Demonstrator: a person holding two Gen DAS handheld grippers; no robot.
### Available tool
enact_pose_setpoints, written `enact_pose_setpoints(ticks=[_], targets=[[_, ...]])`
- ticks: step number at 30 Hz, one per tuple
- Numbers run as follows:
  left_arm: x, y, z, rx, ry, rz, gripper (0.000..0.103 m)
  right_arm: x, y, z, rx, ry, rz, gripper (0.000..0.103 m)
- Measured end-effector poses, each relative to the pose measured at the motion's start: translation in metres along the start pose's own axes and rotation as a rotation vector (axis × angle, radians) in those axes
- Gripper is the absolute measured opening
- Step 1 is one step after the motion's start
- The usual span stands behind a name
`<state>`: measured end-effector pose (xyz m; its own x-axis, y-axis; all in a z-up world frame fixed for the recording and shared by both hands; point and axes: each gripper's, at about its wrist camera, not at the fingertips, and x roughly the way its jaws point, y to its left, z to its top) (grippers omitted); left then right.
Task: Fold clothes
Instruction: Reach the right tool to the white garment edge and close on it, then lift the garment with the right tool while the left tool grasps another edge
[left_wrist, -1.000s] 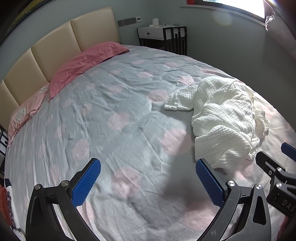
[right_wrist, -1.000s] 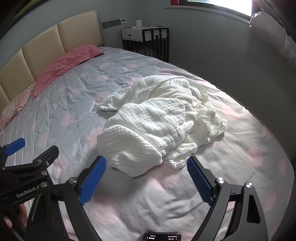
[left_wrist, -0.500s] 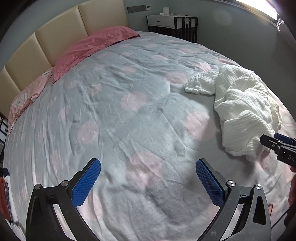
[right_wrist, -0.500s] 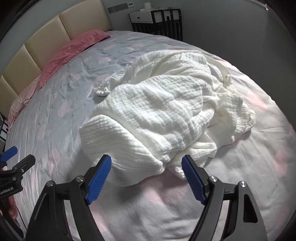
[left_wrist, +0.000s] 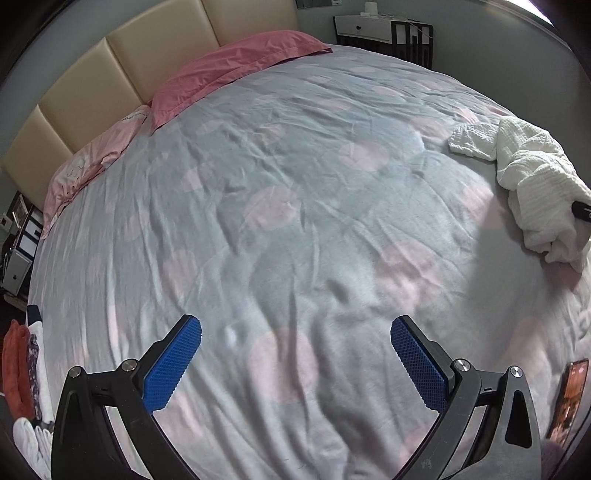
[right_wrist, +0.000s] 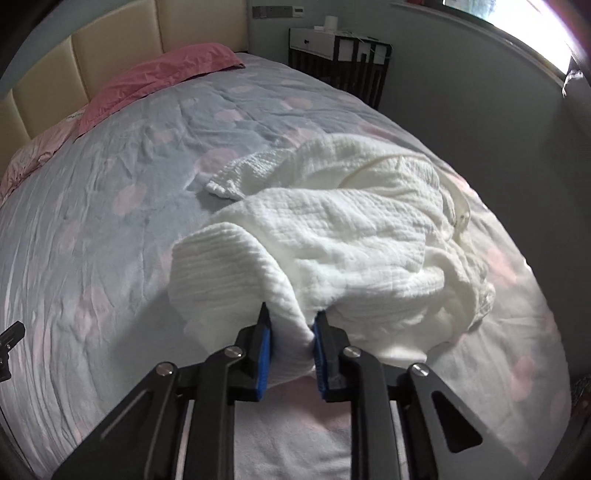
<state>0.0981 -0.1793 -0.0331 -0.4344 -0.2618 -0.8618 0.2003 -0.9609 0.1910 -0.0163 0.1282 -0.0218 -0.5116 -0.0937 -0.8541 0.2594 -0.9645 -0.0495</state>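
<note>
The right gripper (right_wrist: 291, 343) has its fingers pinched narrow on a fold of the white garment (right_wrist: 343, 236), which lies crumpled on the bed (right_wrist: 110, 229), seemingly near its edge. The left gripper (left_wrist: 295, 354) hangs with fingers wide, holding nothing, above the bedspread.

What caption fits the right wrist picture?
Right gripper pinches a crumpled white garment on the spotted bed cover.

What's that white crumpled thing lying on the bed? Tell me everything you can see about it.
The white garment is a soft, crinkled cloth, like cotton gauze, lying in a loose unfolded heap on the grey bedspread with pink dots, toward the bed's right side. A ribbed end, perhaps a cuff, pokes out flat toward the pillows. The right gripper has pinched its near fold between blue pads. The left gripper stays open, well clear. What kind of garment it is cannot be told.
</note>
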Motion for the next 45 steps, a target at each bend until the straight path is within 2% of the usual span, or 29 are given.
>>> enact_pose_setpoints(ticks=[4, 7, 17, 22, 26, 30, 33, 36, 38, 42, 45], targets=[[-0.022, 0.039, -0.018, -0.022, -0.025, 0.022, 0.103, -0.037, 0.037, 0.014, -0.07, -0.05, 0.026, 0.014], [-0.04, 0.076, -0.034, -0.06, -0.049, 0.042, 0.103, -0.064, 0.082, 0.022, -0.127, -0.077, 0.069, 0.014], [-0.096, 0.203, -0.109, -0.231, -0.104, 0.143, 0.103, -0.152, 0.294, -0.009, -0.346, -0.139, 0.388, 0.012], [-0.1, 0.245, -0.151, -0.323, -0.099, 0.16, 0.103, -0.183, 0.396, -0.055, -0.439, -0.113, 0.576, 0.012], [-0.091, 0.261, -0.179, -0.388, -0.086, 0.144, 0.103, -0.168, 0.433, -0.086, -0.43, -0.03, 0.579, 0.016], [-0.08, 0.263, -0.194, -0.431, -0.072, 0.071, 0.103, -0.16, 0.429, -0.113, -0.396, 0.01, 0.551, 0.018], [-0.076, 0.256, -0.194, -0.424, -0.075, 0.01, 0.103, -0.155, 0.415, -0.124, -0.359, 0.014, 0.516, 0.023], [-0.075, 0.246, -0.19, -0.396, -0.092, -0.026, 0.103, -0.143, 0.39, -0.129, -0.312, 0.012, 0.483, 0.029], [-0.074, 0.239, -0.189, -0.38, -0.098, -0.05, 0.103, -0.131, 0.371, -0.131, -0.285, 0.014, 0.452, 0.04], [-0.067, 0.226, -0.189, -0.35, -0.089, -0.114, 0.103, -0.106, 0.348, -0.143, -0.228, 0.06, 0.383, 0.041], [-0.062, 0.216, -0.188, -0.334, -0.072, -0.137, 0.103, -0.092, 0.324, -0.143, -0.15, 0.111, 0.39, 0.041]])
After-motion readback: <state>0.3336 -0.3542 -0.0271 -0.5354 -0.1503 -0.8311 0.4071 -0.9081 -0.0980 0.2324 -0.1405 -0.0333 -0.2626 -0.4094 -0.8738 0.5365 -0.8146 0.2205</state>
